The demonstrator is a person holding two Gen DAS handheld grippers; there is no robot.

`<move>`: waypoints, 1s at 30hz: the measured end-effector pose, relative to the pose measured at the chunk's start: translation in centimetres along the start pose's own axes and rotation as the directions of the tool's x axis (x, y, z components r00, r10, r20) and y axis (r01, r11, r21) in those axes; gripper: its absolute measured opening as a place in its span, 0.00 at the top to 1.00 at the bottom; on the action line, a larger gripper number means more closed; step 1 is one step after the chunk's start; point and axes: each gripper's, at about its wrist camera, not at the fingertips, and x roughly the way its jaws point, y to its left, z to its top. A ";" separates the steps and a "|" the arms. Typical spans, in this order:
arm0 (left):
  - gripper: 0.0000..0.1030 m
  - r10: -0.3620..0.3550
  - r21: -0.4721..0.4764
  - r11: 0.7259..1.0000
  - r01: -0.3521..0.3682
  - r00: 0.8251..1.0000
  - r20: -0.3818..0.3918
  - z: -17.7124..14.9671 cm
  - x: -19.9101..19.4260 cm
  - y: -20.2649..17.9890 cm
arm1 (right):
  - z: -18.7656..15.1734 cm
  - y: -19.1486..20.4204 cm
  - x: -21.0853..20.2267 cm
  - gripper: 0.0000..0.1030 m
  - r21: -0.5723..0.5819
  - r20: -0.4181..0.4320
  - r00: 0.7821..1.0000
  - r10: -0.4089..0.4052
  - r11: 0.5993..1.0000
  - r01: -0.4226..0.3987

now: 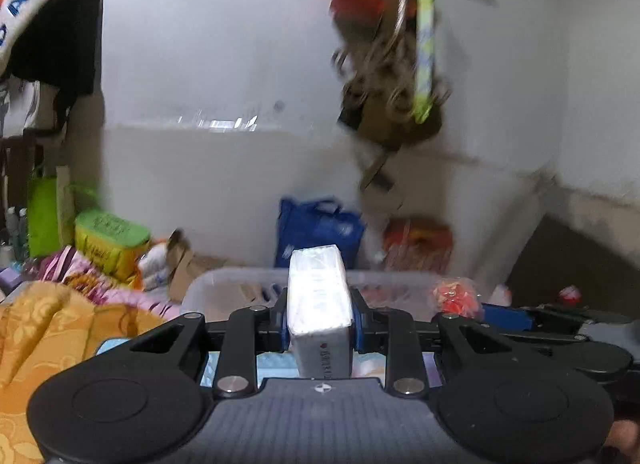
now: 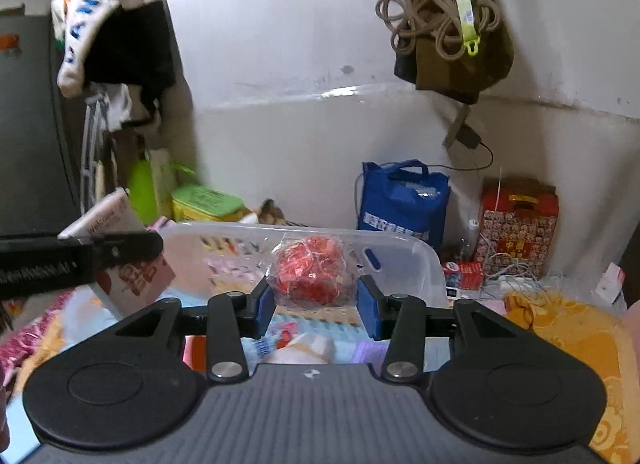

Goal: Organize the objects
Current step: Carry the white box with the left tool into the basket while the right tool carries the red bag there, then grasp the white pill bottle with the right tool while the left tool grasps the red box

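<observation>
My left gripper is shut on a white plastic-wrapped box, held edge-up in front of a clear plastic bin. My right gripper is shut on a clear bag of red sweets, held just in front of the same clear bin. The bag of sweets also shows in the left wrist view, to the right. The left gripper and its box show at the left of the right wrist view.
A blue shopping bag and a red patterned box stand against the white wall behind the bin. A green-lidded yellow tub sits at back left. Orange and pink bedding lies around. A brown bag with rope hangs above.
</observation>
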 end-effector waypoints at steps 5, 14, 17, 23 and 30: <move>0.19 0.028 0.009 1.000 -0.028 0.999 -0.015 -0.6 2.4 1.0 | -0.7 0.1 -1.9 0.00 0.018 0.101 0.993 -0.057 0.998 0.055; 0.00 -0.022 0.023 1.000 0.019 0.995 0.102 -6.1 -7.2 4.0 | -7.8 0.6 -12.3 0.00 0.188 0.147 0.989 0.014 0.981 -0.042; 0.00 0.006 0.086 0.996 -0.004 1.000 -0.024 -9.5 -6.6 4.1 | -10.2 0.6 -11.1 0.00 0.214 0.032 0.999 0.033 0.976 -0.039; 0.00 0.053 0.083 0.996 -0.037 0.978 -0.202 -12.5 -3.8 5.2 | -12.2 1.5 -8.6 0.00 0.156 -0.120 0.993 -0.009 0.987 0.028; 0.27 0.116 0.143 0.986 -0.081 0.960 -0.256 -14.1 -1.6 4.8 | -12.8 1.7 -6.8 0.00 0.227 -0.160 0.987 0.002 0.973 0.035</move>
